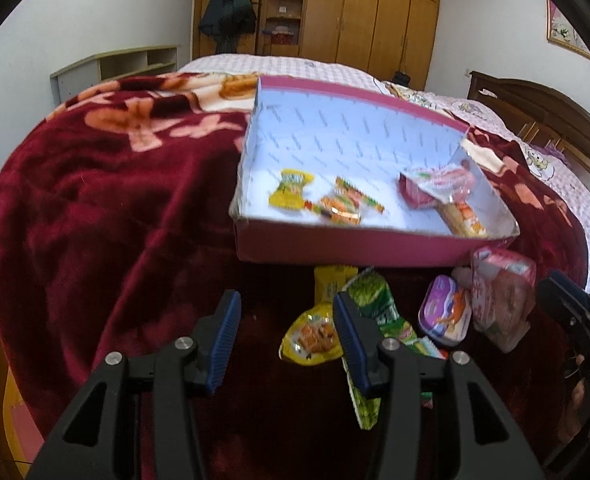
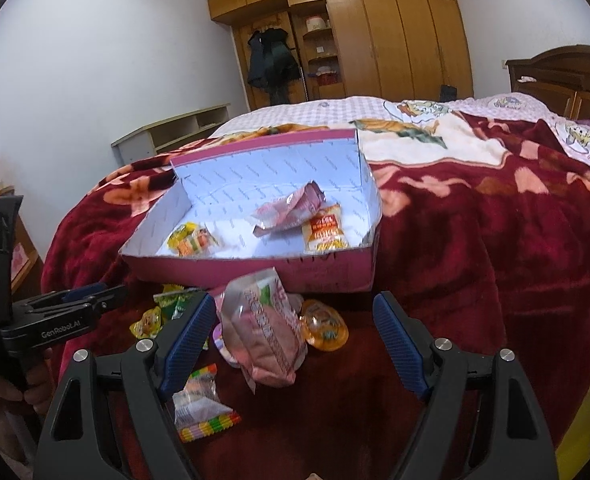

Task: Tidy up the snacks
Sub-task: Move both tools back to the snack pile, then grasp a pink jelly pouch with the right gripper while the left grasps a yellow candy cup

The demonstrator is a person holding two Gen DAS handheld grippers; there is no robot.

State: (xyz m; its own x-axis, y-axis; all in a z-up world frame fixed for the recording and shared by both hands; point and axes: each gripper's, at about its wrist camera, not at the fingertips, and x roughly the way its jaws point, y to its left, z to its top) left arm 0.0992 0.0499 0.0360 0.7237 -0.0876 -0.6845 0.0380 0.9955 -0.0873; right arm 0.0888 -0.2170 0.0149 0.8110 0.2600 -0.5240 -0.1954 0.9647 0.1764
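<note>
Loose snacks lie on the dark red floral blanket point(image 1: 95, 200) of the bed, just before the pink cardboard box with white lining point(image 2: 255, 276). Right tongs point(image 2: 295, 336) gape wide, empty; the pink crinkly plastic snack bag point(image 2: 263, 340) sits between their tips, long axis running 11 to 5 o'clock. Left tongs point(image 1: 287, 332) are part open, empty; the yellow foil snack pouch point(image 1: 315, 336) lies at their 1 o'clock. Right hand looks nearer the pink bag.

A right gripper point(image 2: 295, 344) is hanging with its jaws wide apart over a pink snack bag point(image 2: 263, 332) lying on a red blanket point(image 2: 475, 248) on a bed. An orange jelly cup point(image 2: 323, 324) is sitting just beside the bag. Behind them, a pink box point(image 2: 255, 276) is holding several snack packets point(image 2: 291, 212). The left gripper point(image 2: 91, 298) is reaching in from the left edge.
</note>
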